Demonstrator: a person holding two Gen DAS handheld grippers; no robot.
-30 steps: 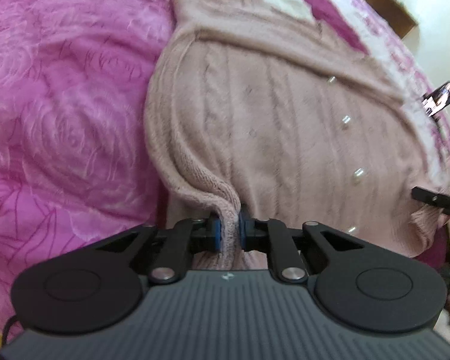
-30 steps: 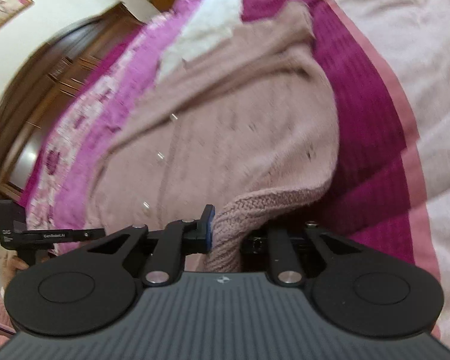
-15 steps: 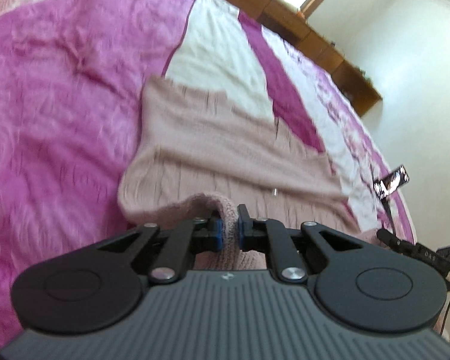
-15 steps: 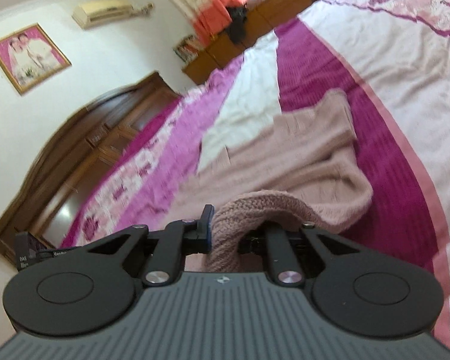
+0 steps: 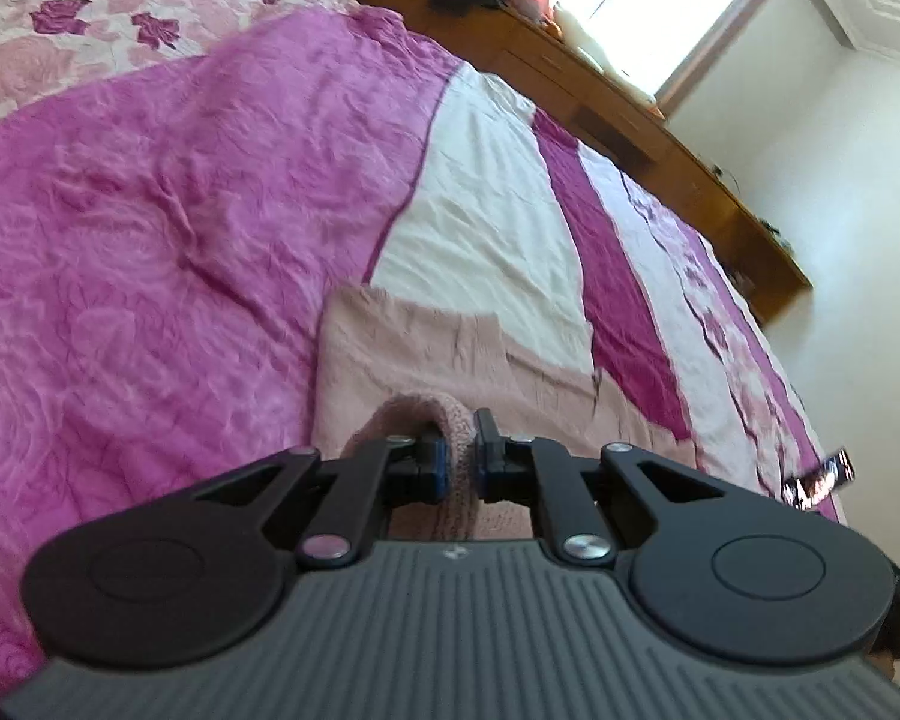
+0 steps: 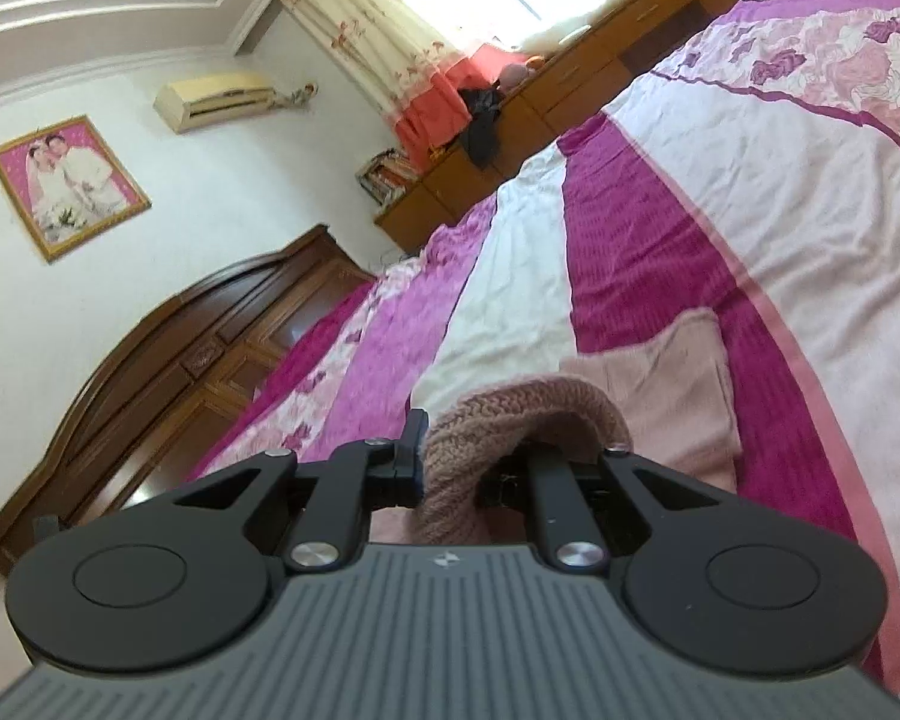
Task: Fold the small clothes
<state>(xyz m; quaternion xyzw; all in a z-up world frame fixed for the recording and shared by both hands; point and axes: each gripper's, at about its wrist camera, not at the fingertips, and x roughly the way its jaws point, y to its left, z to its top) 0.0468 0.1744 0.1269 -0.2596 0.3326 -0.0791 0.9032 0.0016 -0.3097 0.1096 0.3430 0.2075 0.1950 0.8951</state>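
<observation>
In the left wrist view, the left gripper (image 5: 457, 461) is closed almost fully, and a ribbed edge of the dusty-pink knitted sweater (image 5: 426, 354) is pinched between its blue pads. The held edge rises in a small hump just in front of the fingers, while the rest of the sweater lies flat beyond it on the pink and white quilted bedspread (image 5: 150, 228). The far part of the sweater reaches the white stripe of the bedspread. A long wooden cabinet (image 5: 630, 114) stands along the wall behind the bed, under a bright window.

In the right wrist view, the right gripper (image 6: 450, 468) holds another thick ribbed edge of the same sweater (image 6: 678, 384). The knit curves over its right finger, so the jaws stand a little wider than on the left side, yet they clamp the fabric. The flat part of the sweater lies beyond on a dark magenta stripe. A dark wooden headboard (image 6: 168, 372) is at the left.

I judge that the fold is in progress: both grippers carry the near edge up and forward over the body of the sweater. The next move calls for bringing both held corners evenly to the far edge, laying them down aligned, and only then opening the jaws.
</observation>
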